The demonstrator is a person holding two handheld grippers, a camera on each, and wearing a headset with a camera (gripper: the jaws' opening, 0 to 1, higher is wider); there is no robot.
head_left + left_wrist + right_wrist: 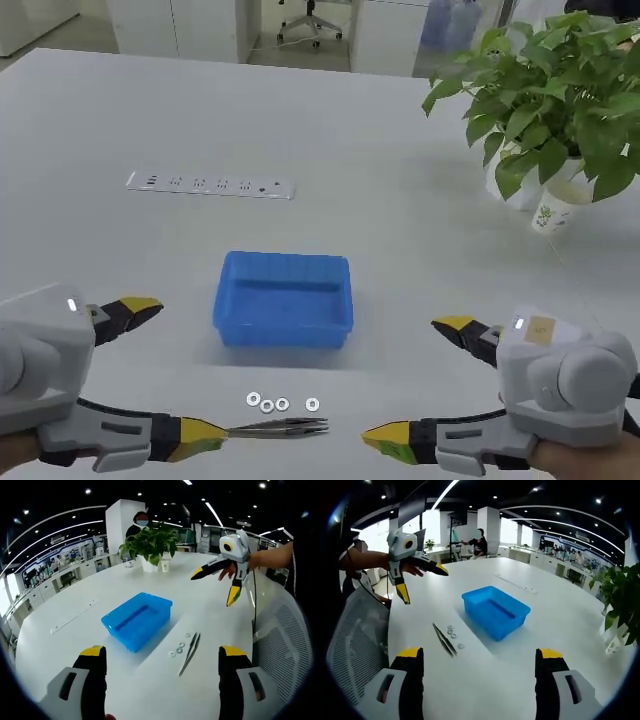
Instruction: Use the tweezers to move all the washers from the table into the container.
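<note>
1. Sitting on the big white table (420, 250) were all the things.
2. A leafy plant (550, 100) stood far off, out of the way.
3. The blue container (283, 333) sat open just behind the washers (282, 404).
4. A power strip (210, 185) lay well behind it.
5. The left gripper (190, 368) and right gripper (400, 379) had jaws wide apart, holding nothing.
6. The tweezers (280, 428) lay between them; one gripper should pinch them gently.
7. Four small washers lay just beside the tweezers, easy to bump.
</note>
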